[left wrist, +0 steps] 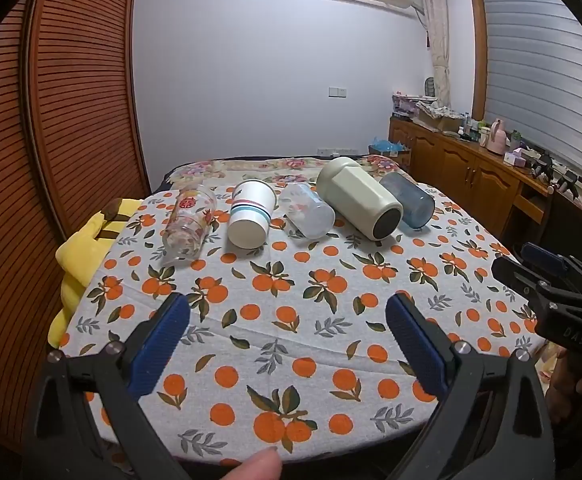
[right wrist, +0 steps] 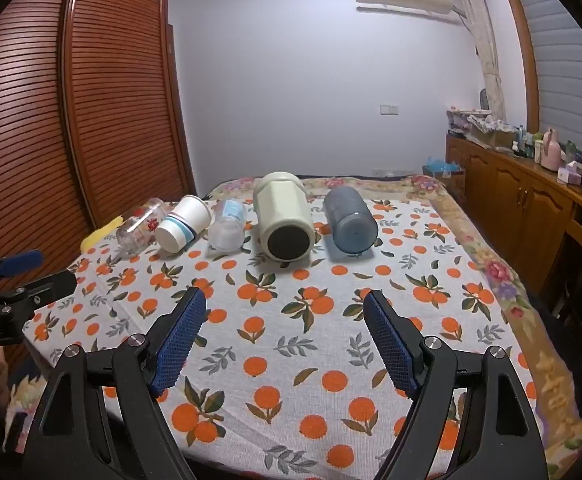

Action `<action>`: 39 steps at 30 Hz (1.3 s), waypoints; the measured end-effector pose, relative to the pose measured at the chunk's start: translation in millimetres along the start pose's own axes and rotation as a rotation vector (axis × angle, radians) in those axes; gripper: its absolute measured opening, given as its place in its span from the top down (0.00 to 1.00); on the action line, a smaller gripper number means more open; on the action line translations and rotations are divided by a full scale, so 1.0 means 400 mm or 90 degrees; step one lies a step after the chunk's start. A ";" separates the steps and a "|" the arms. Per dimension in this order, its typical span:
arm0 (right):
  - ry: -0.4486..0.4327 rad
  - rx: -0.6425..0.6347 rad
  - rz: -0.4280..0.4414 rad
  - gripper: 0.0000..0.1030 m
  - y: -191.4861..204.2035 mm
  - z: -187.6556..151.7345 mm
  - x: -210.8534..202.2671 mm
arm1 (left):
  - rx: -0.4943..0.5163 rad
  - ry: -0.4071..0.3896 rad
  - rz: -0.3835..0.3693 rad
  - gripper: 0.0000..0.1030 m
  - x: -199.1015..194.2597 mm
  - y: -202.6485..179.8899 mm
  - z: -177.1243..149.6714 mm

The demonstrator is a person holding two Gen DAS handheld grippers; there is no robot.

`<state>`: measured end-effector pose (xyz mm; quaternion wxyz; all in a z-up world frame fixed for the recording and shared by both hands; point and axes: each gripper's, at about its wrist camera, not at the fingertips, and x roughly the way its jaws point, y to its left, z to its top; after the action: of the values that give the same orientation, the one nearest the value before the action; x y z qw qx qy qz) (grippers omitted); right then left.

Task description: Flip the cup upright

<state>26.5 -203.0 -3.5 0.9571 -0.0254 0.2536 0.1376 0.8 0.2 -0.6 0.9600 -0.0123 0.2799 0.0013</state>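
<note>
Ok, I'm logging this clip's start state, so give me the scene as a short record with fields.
surface: orange-print cloth
cups: five, in a row, all lying on their sides
row, left to right: printed glass, striped paper cup, clear plastic cup, cream mug, blue tumbler
left gripper: open, empty, short of the row
right gripper: open, empty, short of the row

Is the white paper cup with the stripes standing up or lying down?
Lying down. The paper cup rests on its side on the orange-print cloth, base facing the camera, rim pointing away.
</note>
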 end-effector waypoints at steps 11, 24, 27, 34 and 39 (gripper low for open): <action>-0.001 0.000 0.000 0.20 0.002 -0.002 -0.002 | -0.001 -0.002 0.000 0.04 -0.003 0.000 0.000; -0.002 0.001 0.000 0.20 0.003 -0.002 -0.006 | -0.001 -0.004 0.001 0.04 -0.001 0.001 0.000; -0.003 0.002 -0.001 0.20 0.003 -0.002 -0.006 | -0.002 -0.005 0.002 0.04 -0.008 -0.003 0.002; -0.002 0.002 -0.001 0.20 0.003 -0.005 -0.003 | -0.003 -0.006 0.003 0.04 -0.009 -0.003 0.008; -0.003 0.003 0.000 0.20 0.002 -0.006 -0.003 | -0.003 -0.006 0.002 0.04 -0.009 -0.002 0.008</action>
<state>24.2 -202.9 -5.2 0.9577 -0.0233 0.2519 0.1369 -0.6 -0.5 4.1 0.9613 -0.0143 0.2751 0.0032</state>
